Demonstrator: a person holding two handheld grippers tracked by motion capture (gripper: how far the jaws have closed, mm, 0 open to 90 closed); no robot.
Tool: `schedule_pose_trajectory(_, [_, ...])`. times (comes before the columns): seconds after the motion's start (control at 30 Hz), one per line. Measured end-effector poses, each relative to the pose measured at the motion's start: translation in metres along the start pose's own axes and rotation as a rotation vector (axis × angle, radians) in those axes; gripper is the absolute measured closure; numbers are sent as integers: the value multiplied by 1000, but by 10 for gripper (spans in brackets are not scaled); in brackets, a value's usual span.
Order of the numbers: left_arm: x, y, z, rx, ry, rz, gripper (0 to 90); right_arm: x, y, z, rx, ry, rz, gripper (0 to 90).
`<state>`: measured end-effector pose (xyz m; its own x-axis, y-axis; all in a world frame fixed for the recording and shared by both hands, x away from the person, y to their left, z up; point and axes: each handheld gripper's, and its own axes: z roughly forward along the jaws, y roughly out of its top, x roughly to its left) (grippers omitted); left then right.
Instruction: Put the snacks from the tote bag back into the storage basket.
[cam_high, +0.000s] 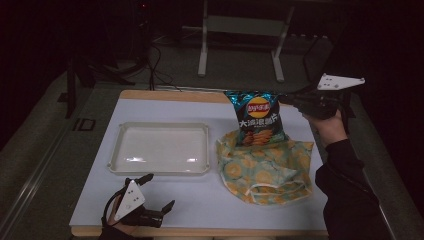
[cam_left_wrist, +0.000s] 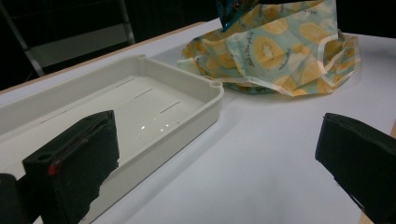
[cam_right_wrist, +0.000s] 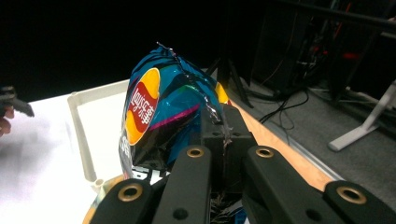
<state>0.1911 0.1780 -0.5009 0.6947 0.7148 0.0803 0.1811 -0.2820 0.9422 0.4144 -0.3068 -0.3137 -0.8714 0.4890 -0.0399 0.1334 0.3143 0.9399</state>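
A blue chip bag (cam_high: 256, 117) hangs upright above a yellow-and-teal fruit-print cloth bag (cam_high: 262, 167) on the white table. My right gripper (cam_high: 289, 101) is shut on the chip bag's top right edge; in the right gripper view its jaws pinch the crimped seam of the chip bag (cam_right_wrist: 163, 116). At the table's front left my left gripper (cam_high: 159, 191) stands open with nothing between its fingers, near the front rim of the white tray (cam_high: 159, 168). In the left gripper view the tray (cam_left_wrist: 187, 116) lies beyond the left jaw and the cloth bag (cam_left_wrist: 280, 56) sits behind.
The tray is empty and lies left of the cloth bag. A wooden table edge (cam_high: 170, 93) runs along the back. Beyond the table are metal stand legs (cam_high: 202, 55) and cables (cam_high: 155, 70) on a dark floor.
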Motion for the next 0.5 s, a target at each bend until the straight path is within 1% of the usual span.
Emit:
schedule_pose_trajectory(0.03, [0, 0, 0, 0, 0, -1, 1, 0, 0, 0, 0, 0, 0, 900])
schedule_pose_trajectory(0.07, [0, 0, 0, -1, 0, 2, 1, 1, 5, 1, 2, -4, -6, 900])
schedule_pose_trajectory(0.13, [0, 0, 0, -1, -1, 2, 1, 1, 7, 1, 4, -7, -5, 900])
schedule_pose_trajectory(0.23, [0, 0, 0, -2, -2, 3, 1, 4, 16, 2, -3, -19, -1, 900])
schedule_pose_trajectory(0.33, [0, 0, 0, -4, -2, -1, 1, 5, 20, 3, -8, -24, 4, 900])
schedule_pose_trajectory(0.37, [0, 0, 0, -4, -2, 0, 0, 7, 23, 6, -12, -27, 11, 900])
schedule_pose_trajectory(0.5, [0, 1, 0, -7, -3, 1, 0, 12, 28, 12, -10, -33, 10, 900])
